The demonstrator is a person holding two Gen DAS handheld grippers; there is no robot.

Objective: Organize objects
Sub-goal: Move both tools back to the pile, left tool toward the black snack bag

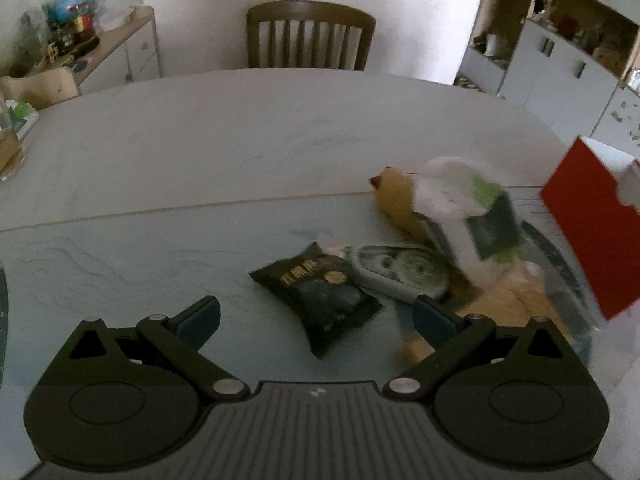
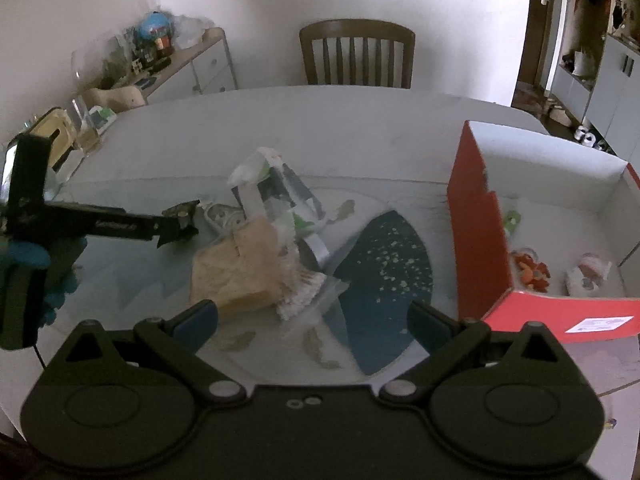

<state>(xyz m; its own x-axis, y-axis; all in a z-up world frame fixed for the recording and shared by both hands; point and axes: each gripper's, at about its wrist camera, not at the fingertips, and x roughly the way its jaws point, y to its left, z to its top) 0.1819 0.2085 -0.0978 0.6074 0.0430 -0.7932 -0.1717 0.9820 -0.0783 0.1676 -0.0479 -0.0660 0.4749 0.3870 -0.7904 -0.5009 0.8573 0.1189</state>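
Table w/ black packet, red box; both grippers' fingers wide, empty.

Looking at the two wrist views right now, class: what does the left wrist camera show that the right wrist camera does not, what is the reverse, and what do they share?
Only the left wrist view shows the whole black snack packet lying flat ahead of the open left gripper.

Only the right wrist view shows inside the red box, where a few small items lie, the dark blue patch on the table, and the open right gripper.

Both show the wooden chair, the white table, the red box and the central pile with the tan bag.
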